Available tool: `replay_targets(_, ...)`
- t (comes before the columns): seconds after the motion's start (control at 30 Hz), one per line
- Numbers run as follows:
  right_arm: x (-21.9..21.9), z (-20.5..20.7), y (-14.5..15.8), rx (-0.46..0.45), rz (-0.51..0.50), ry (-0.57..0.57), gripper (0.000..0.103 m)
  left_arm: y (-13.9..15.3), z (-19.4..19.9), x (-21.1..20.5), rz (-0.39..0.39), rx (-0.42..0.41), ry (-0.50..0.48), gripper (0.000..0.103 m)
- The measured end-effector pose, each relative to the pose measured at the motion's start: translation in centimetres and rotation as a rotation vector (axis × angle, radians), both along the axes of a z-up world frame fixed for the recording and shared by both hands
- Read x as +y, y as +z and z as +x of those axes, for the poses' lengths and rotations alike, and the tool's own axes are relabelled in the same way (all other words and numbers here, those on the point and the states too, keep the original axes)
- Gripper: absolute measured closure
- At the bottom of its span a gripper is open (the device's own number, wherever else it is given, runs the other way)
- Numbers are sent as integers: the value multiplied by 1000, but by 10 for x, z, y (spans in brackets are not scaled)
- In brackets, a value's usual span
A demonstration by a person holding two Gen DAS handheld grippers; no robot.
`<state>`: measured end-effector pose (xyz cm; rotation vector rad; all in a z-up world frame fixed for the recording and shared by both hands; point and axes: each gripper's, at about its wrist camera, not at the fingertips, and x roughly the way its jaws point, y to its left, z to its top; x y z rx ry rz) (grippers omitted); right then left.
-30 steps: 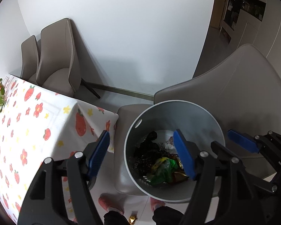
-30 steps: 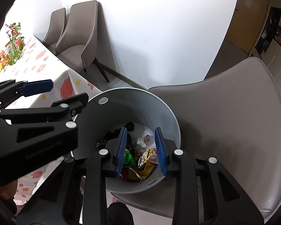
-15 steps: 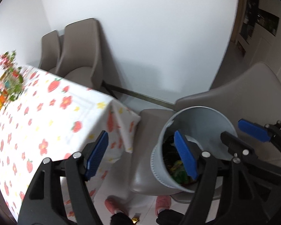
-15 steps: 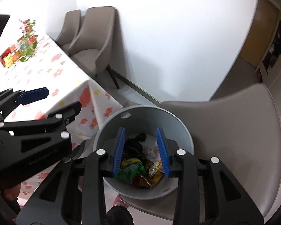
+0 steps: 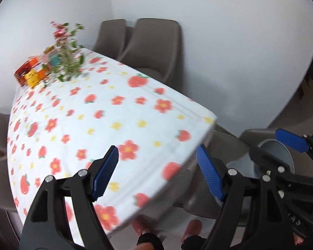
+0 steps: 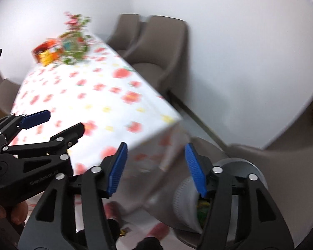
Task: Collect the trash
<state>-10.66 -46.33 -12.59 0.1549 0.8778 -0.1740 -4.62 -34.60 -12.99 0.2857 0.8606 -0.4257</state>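
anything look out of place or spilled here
One thing: the grey trash bin sits on a chair seat beside the table, not on the floor. Nothing looks spilled on the tablecloth; the pictures are blurred, so small scraps could be missed.

Flowered tablecloth, plant beside colourful boxes, brown chairs behind

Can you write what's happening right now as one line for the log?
left tool: open, empty | right tool: just opened, empty | both over tablecloth | bin: lower right
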Motion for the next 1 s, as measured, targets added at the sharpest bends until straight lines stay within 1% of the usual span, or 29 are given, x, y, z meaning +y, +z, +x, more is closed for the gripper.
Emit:
replay_targets(0.07,27,20,7,-7,12,55,44,8,13,29,12,-21,58,26)
replay_targets(0.17,65,48,19,-20,19,127,44,20,35,76,13,-25,134,26)
replay_targets(0.23,90,63,27,-28,17,167,44,28,47,108,24,-31,193,22)
replay_targets(0.33,126,85,38,-40,6,217,44,39,59,150,47,-43,262,21)
replay_targets(0.47,168,103,55,-43,14,268,44,57,70,201,63,-48,332,20)
replay_targets(0.57,191,111,67,-44,12,298,44,68,76,231,66,-30,375,20)
replay_targets(0.6,196,112,71,-44,11,307,44,71,77,236,73,-23,388,20)
replay_targets(0.67,207,116,78,-46,4,328,40,79,81,247,87,-14,406,20)
replay_targets(0.77,218,121,88,-40,7,366,40,90,82,255,79,-1,430,20)
replay_targets(0.83,222,124,94,-37,14,391,40,97,82,258,63,3,448,20)
replay_targets(0.93,223,128,102,-33,10,427,39,105,81,261,70,-2,494,20)
replay_targets(1.0,221,128,107,-35,5,447,39,109,81,264,62,9,520,20)
